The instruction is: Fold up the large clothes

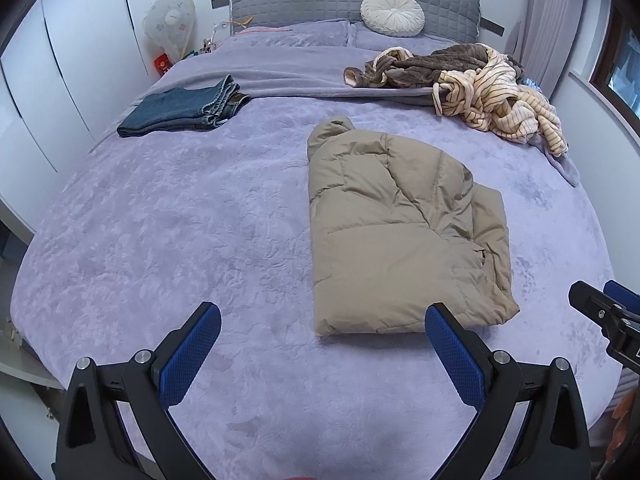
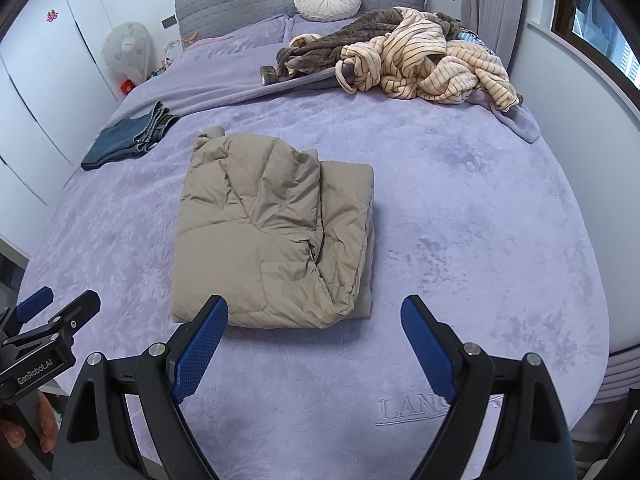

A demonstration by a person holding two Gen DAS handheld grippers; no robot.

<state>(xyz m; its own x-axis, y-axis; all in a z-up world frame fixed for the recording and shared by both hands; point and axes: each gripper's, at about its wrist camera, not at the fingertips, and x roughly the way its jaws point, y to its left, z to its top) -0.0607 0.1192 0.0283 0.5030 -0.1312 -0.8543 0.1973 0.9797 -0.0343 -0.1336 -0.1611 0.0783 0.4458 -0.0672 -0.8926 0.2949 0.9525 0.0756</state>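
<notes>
A tan puffer jacket [image 1: 400,232] [image 2: 272,232] lies folded into a thick rectangle on the purple bed cover [image 1: 180,220] [image 2: 460,220]. Above the cover's near edge, just in front of the jacket's near hem, my left gripper [image 1: 322,316] stands open with nothing between its blue pads. My right gripper [image 2: 316,308] is open too, held over the jacket's near right corner without touching it. Each gripper shows at the edge of the other's view: the right gripper [image 1: 600,312] and the left gripper [image 2: 48,312]. A person's fingers [image 2: 24,432] hold the left one.
Folded blue jeans [image 1: 184,108] [image 2: 128,136] lie at the bed's far left. A heap of striped cream and brown clothes [image 1: 480,88] [image 2: 400,60] sits at the far right, below a round white cushion [image 1: 392,14] on the grey headboard. White wardrobes stand to the left.
</notes>
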